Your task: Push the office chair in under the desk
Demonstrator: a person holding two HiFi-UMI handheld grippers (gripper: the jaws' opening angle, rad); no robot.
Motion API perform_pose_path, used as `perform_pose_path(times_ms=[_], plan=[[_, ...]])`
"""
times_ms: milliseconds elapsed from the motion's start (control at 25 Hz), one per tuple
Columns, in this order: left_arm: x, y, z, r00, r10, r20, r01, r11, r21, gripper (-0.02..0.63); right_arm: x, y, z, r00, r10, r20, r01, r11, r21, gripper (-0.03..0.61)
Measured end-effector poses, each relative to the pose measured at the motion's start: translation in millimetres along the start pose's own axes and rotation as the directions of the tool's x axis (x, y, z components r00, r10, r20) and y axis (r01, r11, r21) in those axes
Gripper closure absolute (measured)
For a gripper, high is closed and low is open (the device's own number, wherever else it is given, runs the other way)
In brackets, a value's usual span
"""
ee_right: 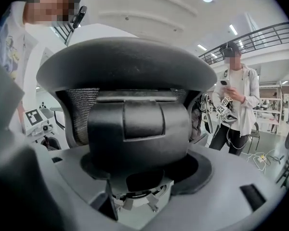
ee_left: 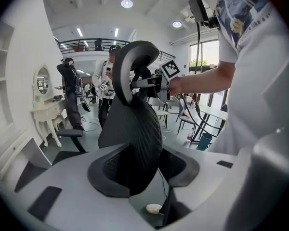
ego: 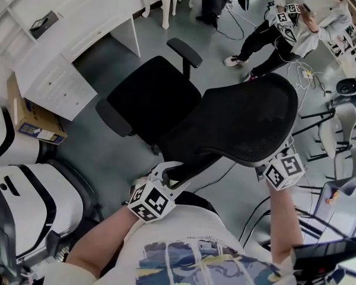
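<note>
A black office chair stands on the grey floor, its seat turned toward the white desk at the upper left. Its mesh backrest leans toward me. My left gripper is at the backrest's lower left edge. In the left gripper view the backrest runs edge-on between the jaws of the left gripper, with the dark pads against it. My right gripper holds the opposite edge. In the right gripper view the right gripper is shut on the backrest's black frame.
A white drawer unit sits under the desk's left end, with a cardboard box beside it. A white chair with black stripes stands at my left. A person stands beyond the chair, with cables on the floor.
</note>
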State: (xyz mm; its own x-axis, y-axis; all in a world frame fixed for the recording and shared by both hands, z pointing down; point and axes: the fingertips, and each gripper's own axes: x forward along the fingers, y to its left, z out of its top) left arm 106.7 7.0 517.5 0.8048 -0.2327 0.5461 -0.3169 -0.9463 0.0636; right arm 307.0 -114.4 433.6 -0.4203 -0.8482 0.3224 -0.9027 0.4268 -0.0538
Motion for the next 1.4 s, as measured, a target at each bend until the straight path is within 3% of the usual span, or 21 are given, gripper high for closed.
perform_pose_path(times_ms=[880, 1400], plan=[[-26, 59, -13, 0.998, 0.057, 0.001, -0.057, 0.998, -0.033, 0.447, 57, 27, 20, 0.997, 0.082, -0.015, -0.082, 0.996, -0.043, 0.252], [-61, 121, -30, 1.0, 0.011, -0.004, -0.011, 0.999, -0.035, 0.446, 122, 56, 38, 0.997, 0.068, -0.024, -0.069, 0.997, -0.025, 0.252]])
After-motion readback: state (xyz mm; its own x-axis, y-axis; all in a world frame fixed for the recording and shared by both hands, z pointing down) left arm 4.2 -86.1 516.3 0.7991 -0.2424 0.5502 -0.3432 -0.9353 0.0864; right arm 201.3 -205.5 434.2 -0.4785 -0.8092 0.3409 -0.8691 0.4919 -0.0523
